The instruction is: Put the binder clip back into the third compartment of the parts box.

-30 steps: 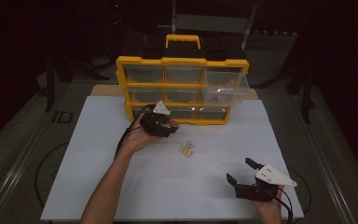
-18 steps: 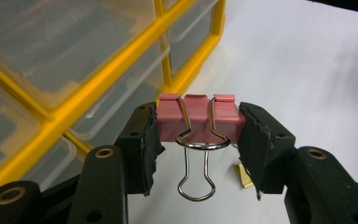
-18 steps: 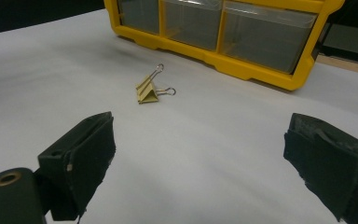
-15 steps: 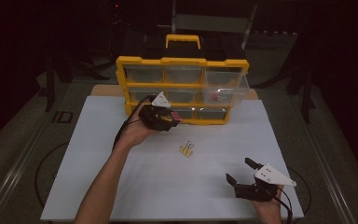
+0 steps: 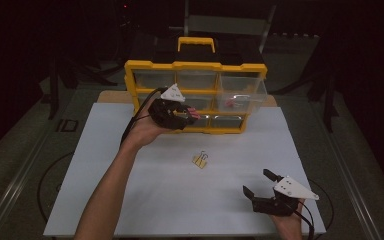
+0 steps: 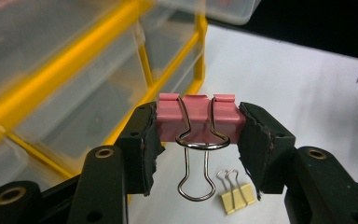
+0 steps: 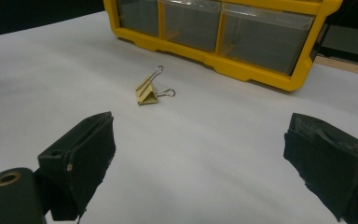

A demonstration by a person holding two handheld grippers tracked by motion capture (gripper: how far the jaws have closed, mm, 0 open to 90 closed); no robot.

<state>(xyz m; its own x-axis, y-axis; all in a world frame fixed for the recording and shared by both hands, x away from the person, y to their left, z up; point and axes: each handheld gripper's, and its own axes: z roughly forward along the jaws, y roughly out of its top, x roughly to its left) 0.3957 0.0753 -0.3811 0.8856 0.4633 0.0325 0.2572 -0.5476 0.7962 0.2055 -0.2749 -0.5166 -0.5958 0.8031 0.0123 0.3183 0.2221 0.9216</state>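
A pink binder clip (image 6: 198, 119) is pinched between the jaws of my left gripper (image 6: 198, 140), its wire handles hanging down. That left gripper (image 5: 187, 114) is raised in front of the yellow drawer cabinet (image 5: 196, 67), at its middle row of drawers. A yellow binder clip (image 5: 200, 160) lies on the white table, also seen past the pink one as a yellow binder clip (image 6: 235, 193) and from the other side as a yellow binder clip (image 7: 148, 91). My right gripper (image 5: 262, 182) rests low near the front right of the table, jaws wide apart with nothing between them (image 7: 198, 168).
The cabinet's upper right drawer (image 5: 242, 92) is pulled out and holds small items, one of them red. The cabinet has a yellow carry handle (image 5: 196, 42) on top. A white sheet (image 5: 145, 200) covers the table; dark floor surrounds it.
My left gripper has risen and moved right and toward the cabinet with the pink clip in it. The right gripper has stayed in place.
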